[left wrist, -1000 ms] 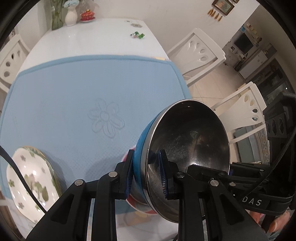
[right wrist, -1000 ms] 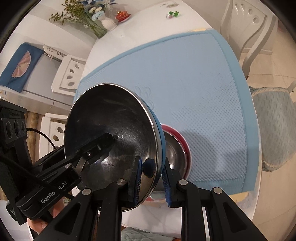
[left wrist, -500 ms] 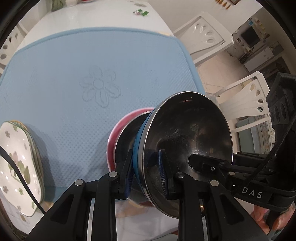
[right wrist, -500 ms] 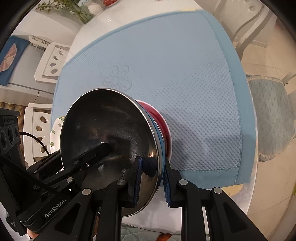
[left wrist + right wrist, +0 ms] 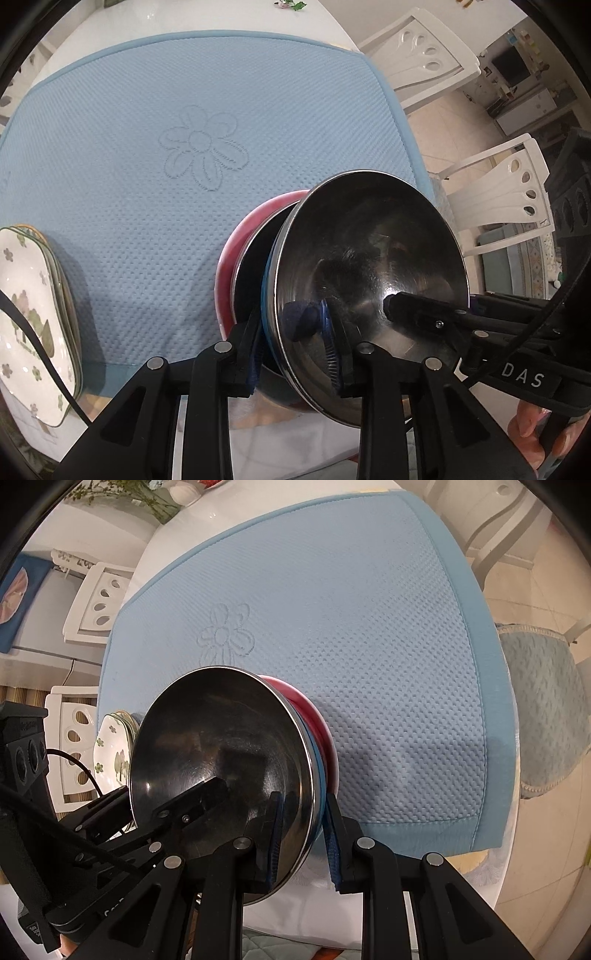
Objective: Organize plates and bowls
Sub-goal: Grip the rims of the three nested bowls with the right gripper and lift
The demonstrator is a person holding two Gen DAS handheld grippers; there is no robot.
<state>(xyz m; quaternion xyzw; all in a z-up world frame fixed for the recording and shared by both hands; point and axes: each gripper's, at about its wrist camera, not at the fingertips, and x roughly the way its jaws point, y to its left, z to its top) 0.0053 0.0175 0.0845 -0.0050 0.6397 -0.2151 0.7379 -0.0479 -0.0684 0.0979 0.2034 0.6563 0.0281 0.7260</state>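
A steel bowl with a blue outside (image 5: pixel 373 266) (image 5: pixel 225 746) rests nested in a red steel-lined bowl (image 5: pixel 240 251) (image 5: pixel 317 720) at the near edge of the blue mat (image 5: pixel 184 110) (image 5: pixel 351 609). My left gripper (image 5: pixel 295 343) straddles the blue bowl's rim, one finger inside, one outside, with a gap showing. My right gripper (image 5: pixel 303 830) straddles the opposite rim, its jaws also parted from the rim. A stack of white floral plates (image 5: pixel 29 317) (image 5: pixel 114 753) sits at the mat's left.
The white table (image 5: pixel 184 22) extends beyond the mat, with a small green item (image 5: pixel 290 4) far back. White chairs (image 5: pixel 424 62) (image 5: pixel 96 602) stand on both sides. The table's near edge (image 5: pixel 480 871) is just below the bowls.
The blue bowl came down from above the mat into the red bowl. Both grippers' jaws have widened off its rim.
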